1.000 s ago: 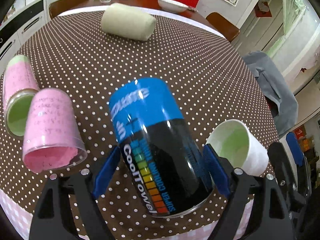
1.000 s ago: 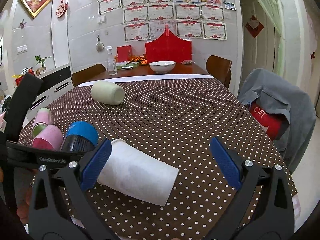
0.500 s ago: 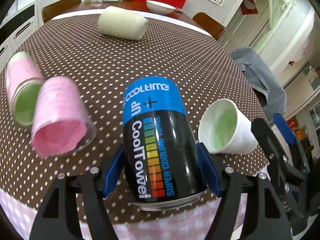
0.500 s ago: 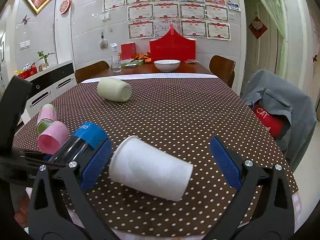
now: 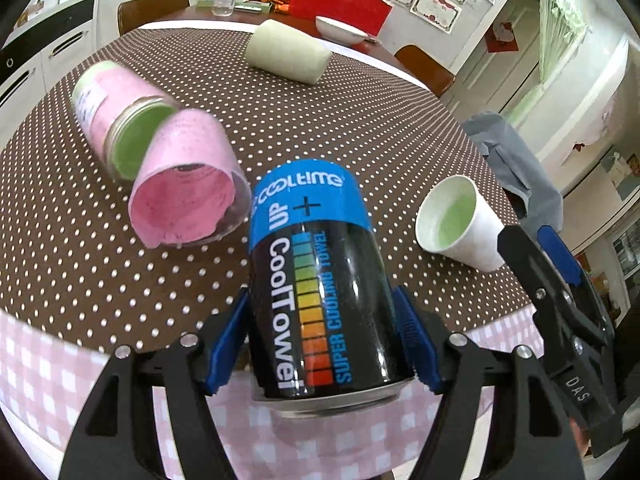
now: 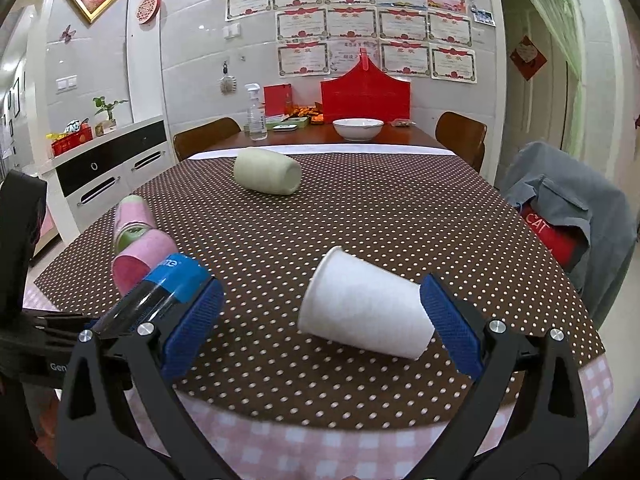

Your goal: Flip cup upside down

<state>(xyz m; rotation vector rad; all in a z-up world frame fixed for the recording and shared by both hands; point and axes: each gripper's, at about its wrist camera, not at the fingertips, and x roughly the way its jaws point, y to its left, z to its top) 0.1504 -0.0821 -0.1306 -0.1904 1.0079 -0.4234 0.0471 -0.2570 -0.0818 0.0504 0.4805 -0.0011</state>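
Observation:
My left gripper (image 5: 320,340) is shut on a black and blue "CoolTowel" can-shaped cup (image 5: 316,280), held tilted above the table's near edge; it also shows at the left of the right wrist view (image 6: 168,284). A white paper cup (image 6: 364,312) lies on its side on the dotted tablecloth, its open mouth with a green inside facing the left camera (image 5: 452,220). My right gripper (image 6: 320,328) is open and empty, its blue pads either side of the white cup without touching it.
Two pink cups (image 5: 184,192) (image 5: 116,112) lie on their sides at the left. A pale green cup (image 6: 268,172) lies farther back. A white bowl (image 6: 358,128) stands on the far table. A chair with a grey jacket (image 6: 568,208) stands at the right.
My left gripper has drawn back and lifted with the can, tilting it more upright. My right gripper has also drawn back, so the white cup sits farther between its fingers.

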